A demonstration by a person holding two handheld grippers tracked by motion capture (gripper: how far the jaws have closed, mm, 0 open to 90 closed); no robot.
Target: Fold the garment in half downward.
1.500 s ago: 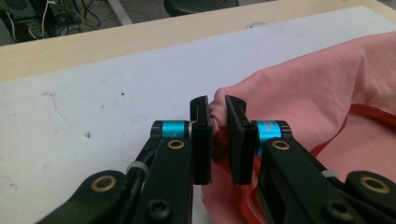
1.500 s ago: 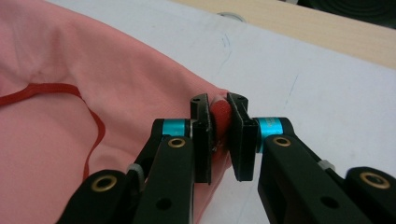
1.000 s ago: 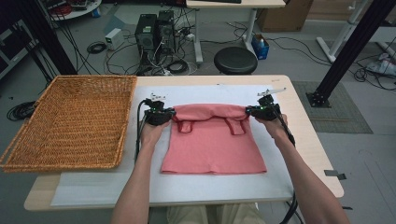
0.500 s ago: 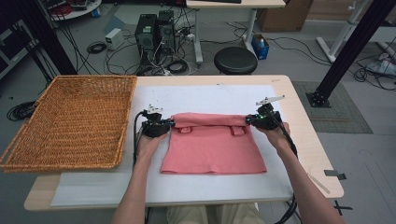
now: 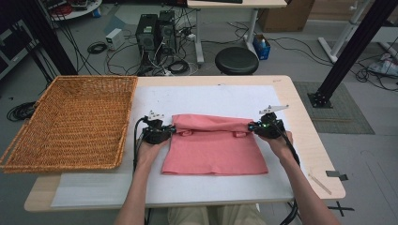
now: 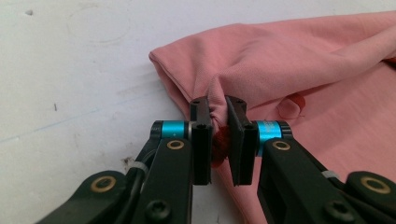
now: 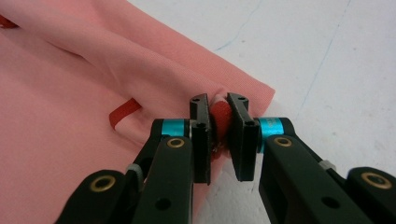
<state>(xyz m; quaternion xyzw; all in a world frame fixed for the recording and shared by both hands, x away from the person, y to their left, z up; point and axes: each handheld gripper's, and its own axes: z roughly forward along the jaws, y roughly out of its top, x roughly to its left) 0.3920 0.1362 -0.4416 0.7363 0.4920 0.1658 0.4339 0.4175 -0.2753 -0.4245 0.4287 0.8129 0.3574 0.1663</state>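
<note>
You are in the middle of a fold on the pink garment (image 5: 213,150), which lies flat on the white mat (image 5: 206,101) at the centre of the table (image 5: 307,136). Its far edge is doubled over toward you, forming a rolled band across the top, with two small loops visible below that band.

The left gripper (image 5: 170,130) is clenched on the left end of the folded edge; the left gripper view shows bunched cloth (image 6: 280,60) pinched between its jaws. The right gripper (image 5: 253,126) is clenched on the right end in the same way, with cloth (image 7: 93,93) pinched between its jaws.

Judged status: the first fold is under way and not yet laid down. Remaining work likely includes setting the edge down, any further folds, and possibly transfer to the wicker basket (image 5: 70,122), which stands to the left of the mat.

Count: one garment, one basket, one mat, two grippers, each gripping the garment.
</note>
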